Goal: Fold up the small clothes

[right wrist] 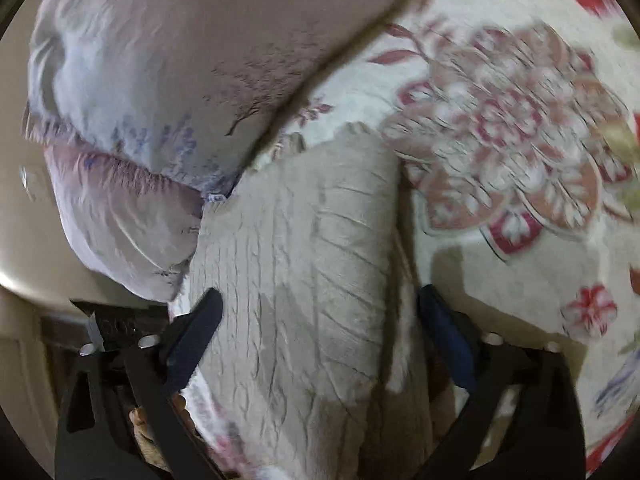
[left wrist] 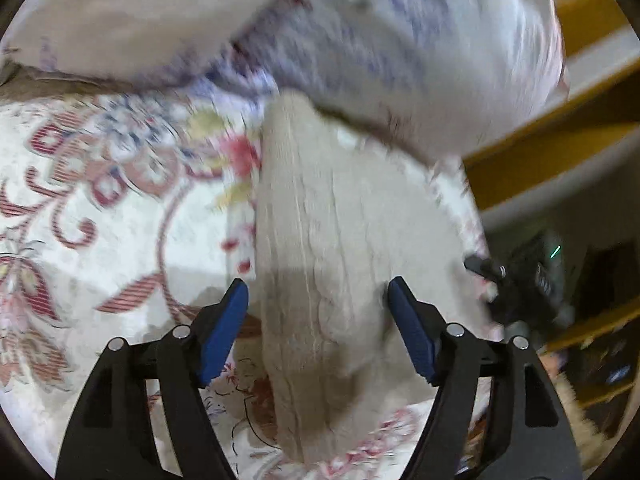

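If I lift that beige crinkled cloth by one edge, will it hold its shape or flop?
Probably flop: the beige cloth is thin, wrinkled and already bent over itself on the floral bedspread. It likely weighs little. Its crinkled weave should give the open left gripper decent grip.

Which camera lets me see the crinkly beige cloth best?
The right wrist view. There the beige cloth fills the middle and its wrinkles look sharp, lying between the open right gripper fingers. The left wrist view shows the same cloth between the open left gripper fingers, but blurrier and narrower.
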### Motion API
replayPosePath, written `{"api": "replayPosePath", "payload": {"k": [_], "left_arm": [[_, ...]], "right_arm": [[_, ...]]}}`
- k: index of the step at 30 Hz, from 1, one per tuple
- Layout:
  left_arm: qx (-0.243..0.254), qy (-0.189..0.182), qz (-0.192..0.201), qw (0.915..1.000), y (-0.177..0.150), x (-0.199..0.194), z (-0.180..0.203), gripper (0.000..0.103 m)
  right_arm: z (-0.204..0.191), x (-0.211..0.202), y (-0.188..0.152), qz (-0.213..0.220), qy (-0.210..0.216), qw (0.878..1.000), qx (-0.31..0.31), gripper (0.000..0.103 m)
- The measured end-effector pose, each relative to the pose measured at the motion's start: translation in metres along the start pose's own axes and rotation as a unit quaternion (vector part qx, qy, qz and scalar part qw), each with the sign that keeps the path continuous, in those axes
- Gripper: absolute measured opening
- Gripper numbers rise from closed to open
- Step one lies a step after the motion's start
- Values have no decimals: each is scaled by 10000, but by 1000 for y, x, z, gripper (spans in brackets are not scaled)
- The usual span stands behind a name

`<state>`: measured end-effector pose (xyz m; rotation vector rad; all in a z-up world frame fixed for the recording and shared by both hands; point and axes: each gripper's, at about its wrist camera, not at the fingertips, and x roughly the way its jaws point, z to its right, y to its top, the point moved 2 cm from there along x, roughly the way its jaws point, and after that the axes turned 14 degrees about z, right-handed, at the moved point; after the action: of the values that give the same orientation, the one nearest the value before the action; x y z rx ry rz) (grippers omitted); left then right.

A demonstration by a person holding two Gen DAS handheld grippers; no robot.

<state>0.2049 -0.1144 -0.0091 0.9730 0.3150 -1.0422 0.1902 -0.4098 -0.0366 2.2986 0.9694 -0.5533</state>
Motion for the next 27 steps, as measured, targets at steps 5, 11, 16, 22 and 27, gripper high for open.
{"api": "replayPosePath", "payload": {"k": [5,11,16,22,27], "left_arm": [[-569,-409,46,9975,1,15,-14,47],[-206,-503,685,9962,10,-72,-52,41],[-383,669,870,9932,6,-103,-107,53],[120,997,1330,9860,-21,-144,-91,74],[384,1318,1215,9830,-60,-153,-71,99]], "right_arm": [[-31,-2,-4,344,186,9986,-358,30],[-104,18,-30,19,684,9887,-1333,28],[-93,47,-34,79,128,9964,-829,60],[-97,78,-15,370,-556,9932,-951,12],[-96,16,-37,969,-754,9798,-1577,58]]}}
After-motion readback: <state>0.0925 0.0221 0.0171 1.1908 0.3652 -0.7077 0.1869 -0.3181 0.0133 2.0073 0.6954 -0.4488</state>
